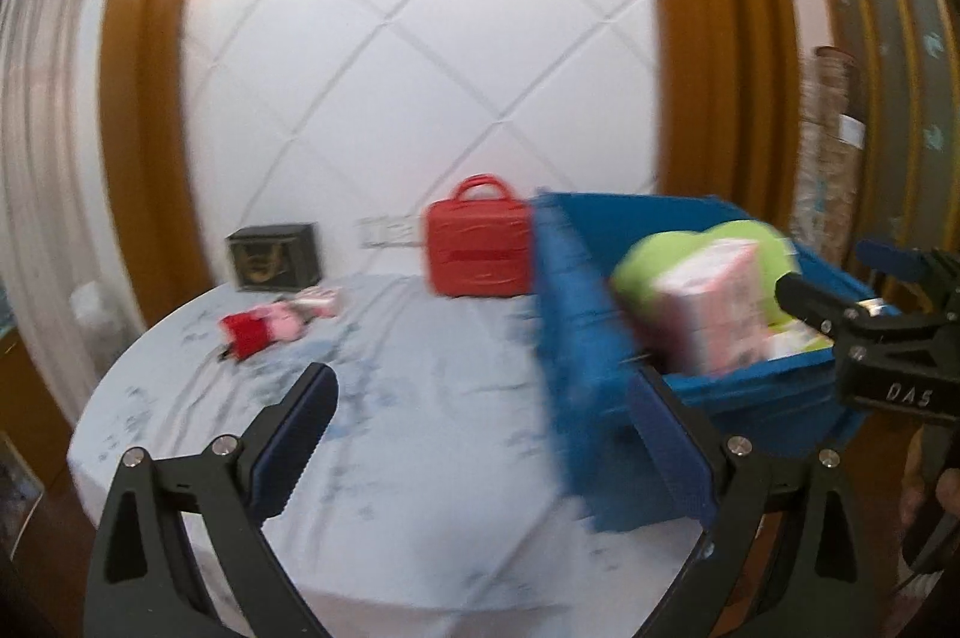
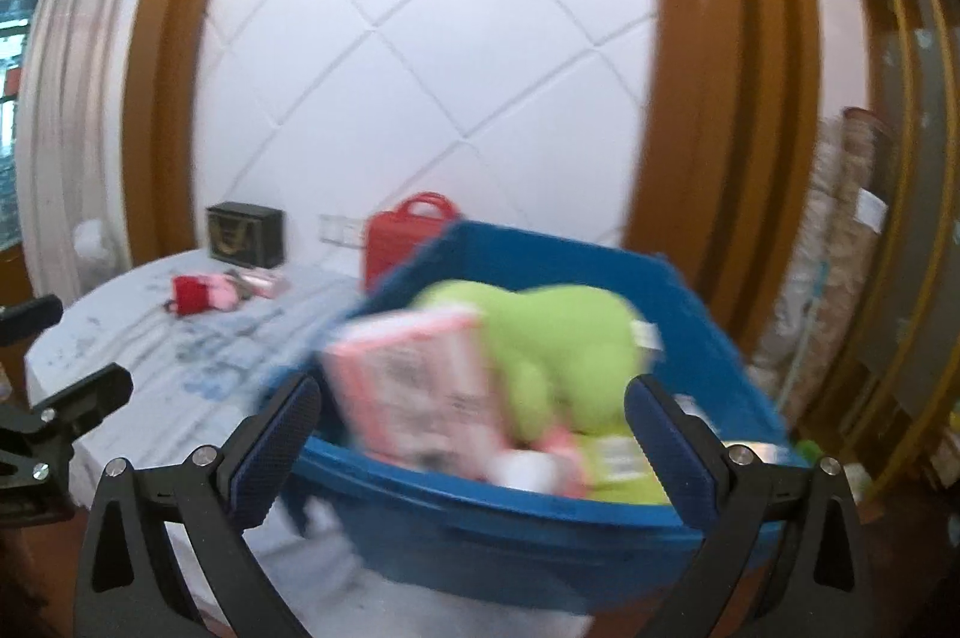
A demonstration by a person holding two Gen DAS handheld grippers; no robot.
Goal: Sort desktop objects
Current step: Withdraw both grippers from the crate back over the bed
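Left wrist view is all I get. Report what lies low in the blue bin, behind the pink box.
Observer: In the right wrist view, a small white-and-pink item lies low in the blue bin, at the foot of the pink box. It is too blurred to identify.
Operator: Give me the right claw's aim.
Observer: The right claw is open and empty, pointing into the bin at the box.
Operator: Check the green plush's right side.
Observer: A white tag sticks out of the green plush there.
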